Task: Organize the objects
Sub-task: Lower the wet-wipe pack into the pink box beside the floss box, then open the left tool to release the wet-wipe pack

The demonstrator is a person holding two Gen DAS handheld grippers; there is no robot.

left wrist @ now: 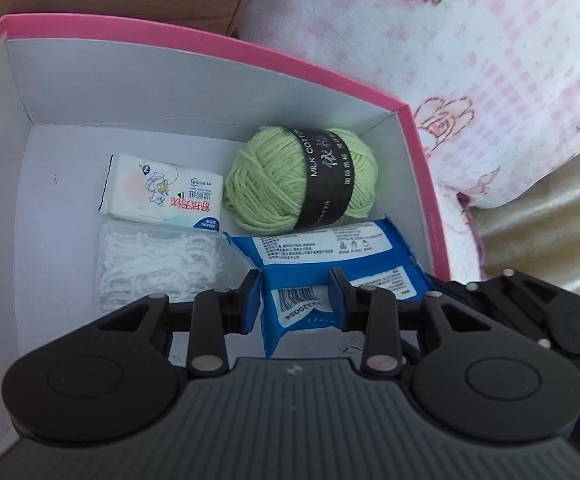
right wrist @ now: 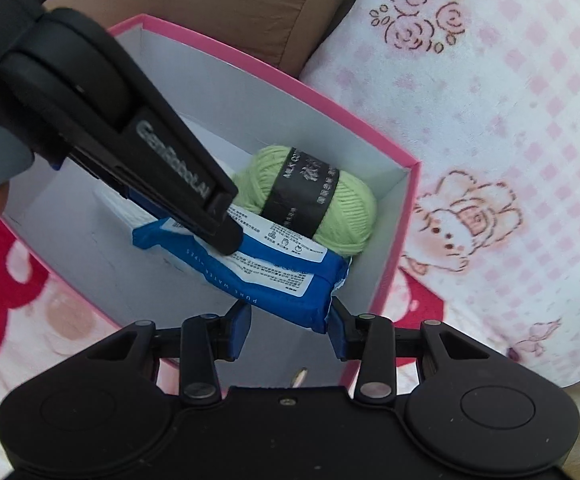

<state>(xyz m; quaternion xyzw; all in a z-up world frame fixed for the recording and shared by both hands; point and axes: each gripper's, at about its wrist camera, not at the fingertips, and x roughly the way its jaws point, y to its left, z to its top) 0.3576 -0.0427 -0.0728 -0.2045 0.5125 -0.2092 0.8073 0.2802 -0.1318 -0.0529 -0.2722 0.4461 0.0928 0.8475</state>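
Both grippers reach down into a pink box (left wrist: 218, 46) with white inner walls. The left gripper (left wrist: 294, 294) is nearly closed, its blue pads pinching one end of a blue pack of wet wipes (left wrist: 329, 256). The right gripper (right wrist: 290, 326) sits at the pack's other end with its blue pads narrowly apart on either side of the pack's corner; whether they press on it cannot be told.

The pack lies tilted near the box's front right corner, its far edge touching a green yarn ball (left wrist: 301, 178) in the back right corner. Left of the yarn is a white pocket tissue packet (left wrist: 162, 190), and in front of that, by the left gripper, a clear case of white floss picks (left wrist: 158, 266).

Risk, as a judgement: the soft pack may sag or slip from a one-ended grip, or land on the floss case or shove the yarn if let go while tilted.

Count: one box, one wipes pack, one yarn ball, one tissue packet, one floss case. Around the box lie a pink-and-white rose-print blanket (left wrist: 469, 80) and a brown cushion (right wrist: 226, 4).
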